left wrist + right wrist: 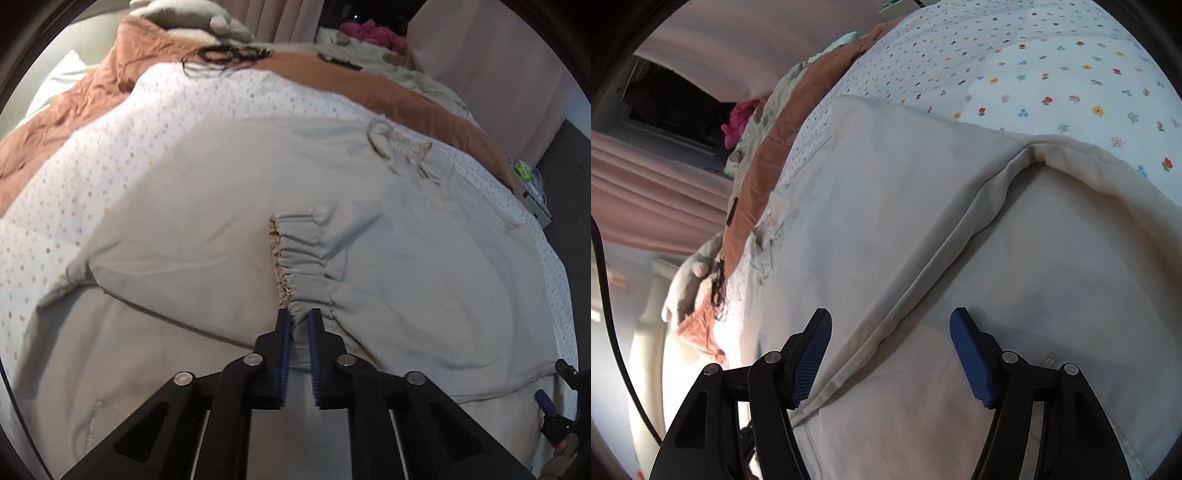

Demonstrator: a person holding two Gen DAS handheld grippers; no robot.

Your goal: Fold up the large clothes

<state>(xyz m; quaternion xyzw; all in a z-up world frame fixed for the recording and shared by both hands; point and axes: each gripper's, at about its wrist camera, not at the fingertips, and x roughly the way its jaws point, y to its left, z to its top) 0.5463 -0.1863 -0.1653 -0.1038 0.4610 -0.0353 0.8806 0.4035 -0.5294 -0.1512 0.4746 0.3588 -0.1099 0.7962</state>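
Partway through, by the look of it: pale grey garment (229,206) spread on the floral-sheeted bed (110,147), one sleeve folded in across the body. Left gripper (300,321) clamped on the elastic cuff (299,258); right gripper (891,332) jaws wide apart above a folded edge (923,266). Further folds remaining.

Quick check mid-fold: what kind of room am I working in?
Most likely a bedroom: the beige garment lies on a bed's floral bedsheet, with a brown quilt and pink curtains behind.
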